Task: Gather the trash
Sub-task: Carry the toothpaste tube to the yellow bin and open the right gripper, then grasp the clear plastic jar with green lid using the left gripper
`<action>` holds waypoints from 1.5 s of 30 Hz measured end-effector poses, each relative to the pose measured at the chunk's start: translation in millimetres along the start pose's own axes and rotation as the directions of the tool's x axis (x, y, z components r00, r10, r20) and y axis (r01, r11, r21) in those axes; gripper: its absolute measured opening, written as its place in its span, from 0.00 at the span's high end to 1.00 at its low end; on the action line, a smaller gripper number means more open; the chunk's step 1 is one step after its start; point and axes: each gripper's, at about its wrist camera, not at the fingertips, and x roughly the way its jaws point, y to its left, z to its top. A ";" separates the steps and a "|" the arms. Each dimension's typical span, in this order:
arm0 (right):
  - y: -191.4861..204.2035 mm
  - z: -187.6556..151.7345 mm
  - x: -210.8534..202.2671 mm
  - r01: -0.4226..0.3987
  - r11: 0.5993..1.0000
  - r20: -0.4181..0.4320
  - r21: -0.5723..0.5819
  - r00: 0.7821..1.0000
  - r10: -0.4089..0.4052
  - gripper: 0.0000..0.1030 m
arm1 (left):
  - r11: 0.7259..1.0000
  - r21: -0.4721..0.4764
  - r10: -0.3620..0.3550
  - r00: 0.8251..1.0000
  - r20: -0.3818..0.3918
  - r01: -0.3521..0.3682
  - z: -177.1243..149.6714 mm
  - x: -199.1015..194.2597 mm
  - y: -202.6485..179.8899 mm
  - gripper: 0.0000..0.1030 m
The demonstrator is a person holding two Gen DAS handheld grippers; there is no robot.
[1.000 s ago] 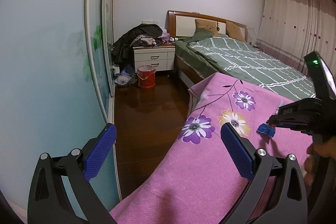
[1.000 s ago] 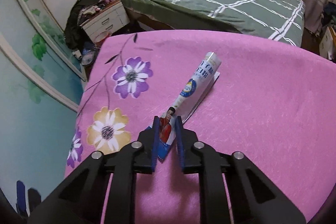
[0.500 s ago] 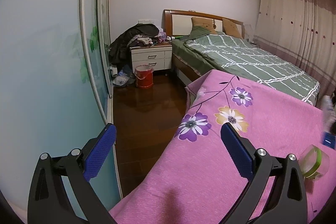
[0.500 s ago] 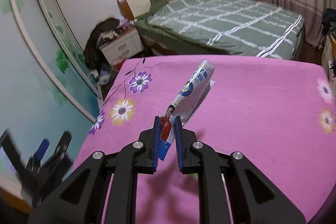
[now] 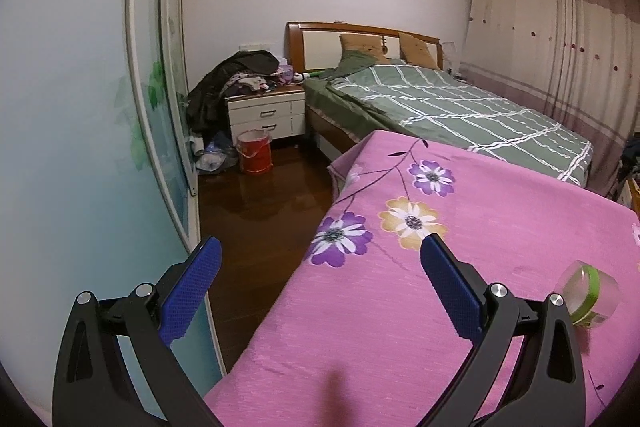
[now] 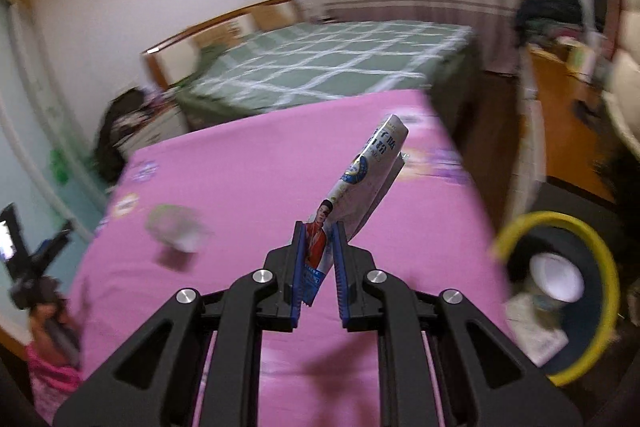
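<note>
Pink blanket in L view: my left gripper is wide open, holds nothing; clear cup near right. R view: right gripper pinches flat carton by one end. Could slip before yellow-rim bin, far right.

Crumpled white carton, apparently tilted upward

Two grippers, one milk carton, one clear cup, one yellow-rimmed bin, perhaps two things inside it.
</note>
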 end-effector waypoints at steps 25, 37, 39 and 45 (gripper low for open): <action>-136.3 -28.6 6.8 0.154 0.968 -0.016 0.199 0.988 -0.154 0.69 | 0.921 0.202 -0.314 0.942 -0.114 0.332 -14.8 -33.0 -114.3 0.05; -71.7 -2.1 49.9 0.054 0.995 0.038 0.087 0.998 -0.058 0.65 | 0.842 0.293 -0.399 0.889 -0.227 0.452 -27.2 -39.7 -197.8 0.05; -65.6 -5.8 60.1 0.064 0.995 0.014 0.070 0.998 -0.065 0.65 | 0.834 0.313 -0.391 0.887 -0.245 0.454 -30.6 -34.6 -206.7 0.05; -55.2 -4.3 60.2 0.070 0.996 0.017 0.053 0.997 -0.071 0.60 | 0.829 0.323 -0.369 0.881 -0.296 0.456 -36.5 -14.0 -217.7 0.05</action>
